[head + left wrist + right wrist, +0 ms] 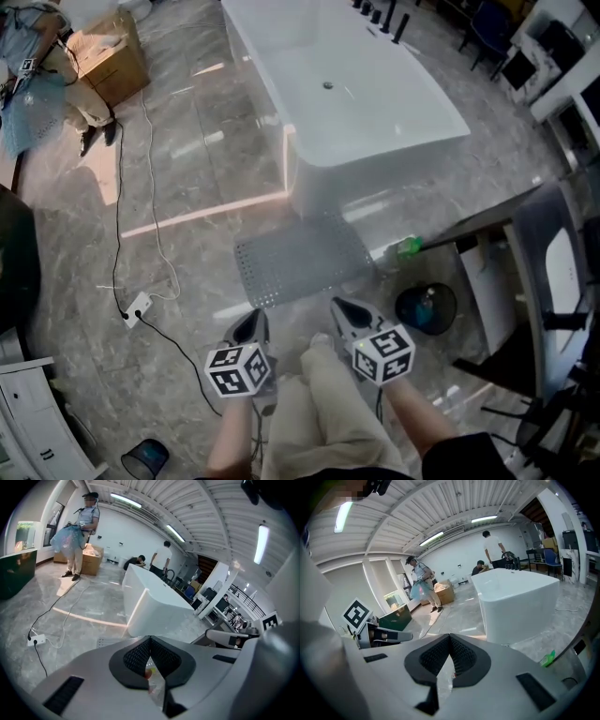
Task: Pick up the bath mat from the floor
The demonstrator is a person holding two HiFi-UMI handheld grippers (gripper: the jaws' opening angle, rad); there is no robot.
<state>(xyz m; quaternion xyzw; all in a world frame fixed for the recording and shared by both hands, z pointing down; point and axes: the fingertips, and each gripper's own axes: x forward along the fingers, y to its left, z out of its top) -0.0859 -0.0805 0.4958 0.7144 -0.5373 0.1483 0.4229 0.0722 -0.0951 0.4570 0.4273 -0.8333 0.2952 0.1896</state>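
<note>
While the bath mat (300,258) lies flat on the grey floor (187,187), touching or just short of the near end of the white bathtub (347,94), the pick-up is judged not yet started: no part of the mat is lifted and neither gripper touches it. At far left, a white cabinet (28,412) stands by the frame edge, and a power strip (137,308) with its cable (120,187) lies on the floor, well apart from the mat's left edge. The left gripper (251,324) hangs just short of the mat's near edge with its jaws together and nothing between them, as the left gripper view confirms. The right gripper (345,313) hangs beside it, near the mat's near right corner, jaws likewise together and empty. Remaining work: open the jaws, lower to a mat edge, clamp and lift. To the right of the mat, a green bottle (406,247) lies on the floor near its far right corner, and a black bin (427,307) stands close to the right gripper. Further right stands a grey chair (561,272). The near edge of the mat is unobstructed; the bottle and the bin are judged the only items close enough to be struck.
</note>
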